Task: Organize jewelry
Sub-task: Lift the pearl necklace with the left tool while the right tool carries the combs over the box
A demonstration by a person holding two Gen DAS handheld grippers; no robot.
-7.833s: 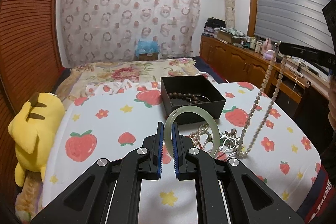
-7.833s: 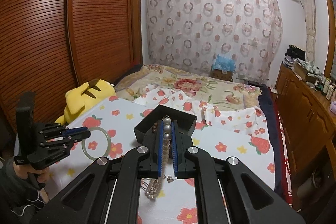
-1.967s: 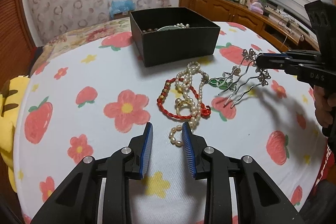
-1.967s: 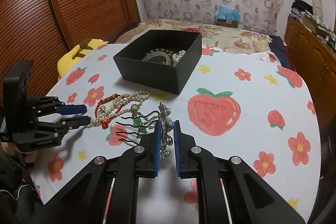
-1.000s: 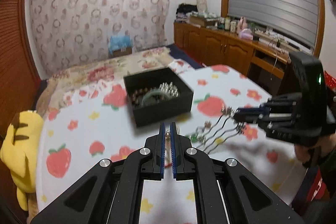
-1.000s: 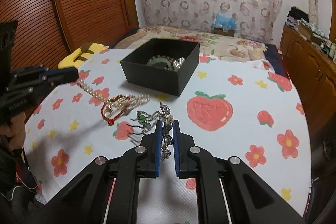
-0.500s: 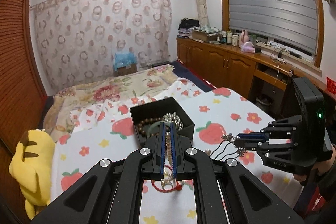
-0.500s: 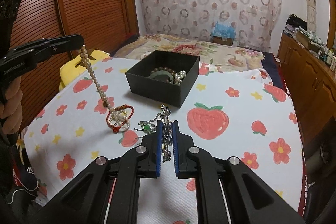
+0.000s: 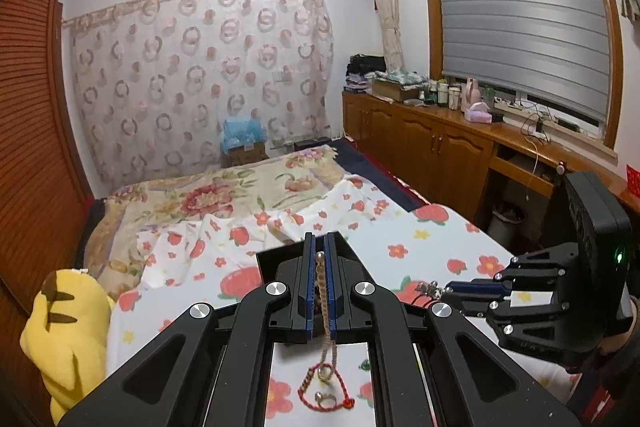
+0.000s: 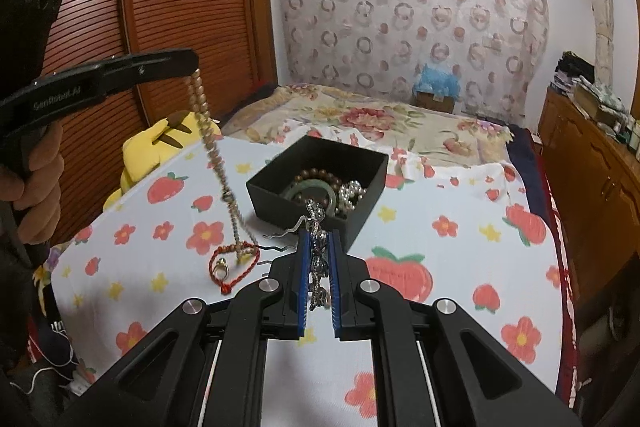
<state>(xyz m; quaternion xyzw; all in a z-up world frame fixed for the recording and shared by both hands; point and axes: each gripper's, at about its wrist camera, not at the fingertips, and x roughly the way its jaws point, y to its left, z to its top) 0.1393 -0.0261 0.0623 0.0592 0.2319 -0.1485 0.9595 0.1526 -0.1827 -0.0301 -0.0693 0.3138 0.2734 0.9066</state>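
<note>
My left gripper (image 9: 319, 259) is shut on a pearl necklace (image 9: 323, 311) and holds it high; in the right wrist view the necklace (image 10: 218, 155) hangs down from the left gripper (image 10: 192, 67) to a red cord bracelet (image 10: 236, 265) with a ring on the cloth. My right gripper (image 10: 318, 247) is shut on silver hairpins (image 10: 316, 227), just in front of the black box (image 10: 280, 195). The box holds a green bangle (image 10: 310, 189), brown beads and pearls. In the left wrist view the right gripper (image 9: 444, 293) is at the right; the box (image 9: 268, 259) is mostly hidden.
The strawberry-print cloth (image 10: 460, 247) covers the table. A yellow plush toy (image 10: 160, 143) lies at the table's left edge. A bed (image 10: 360, 119) is behind, wooden cabinets (image 9: 440, 155) on the right, a slatted wardrobe (image 10: 180, 7) on the left.
My left gripper has risen higher, drawing the pearl necklace up with its lower end by the red bracelet. My right gripper has moved the hairpins closer to the box.
</note>
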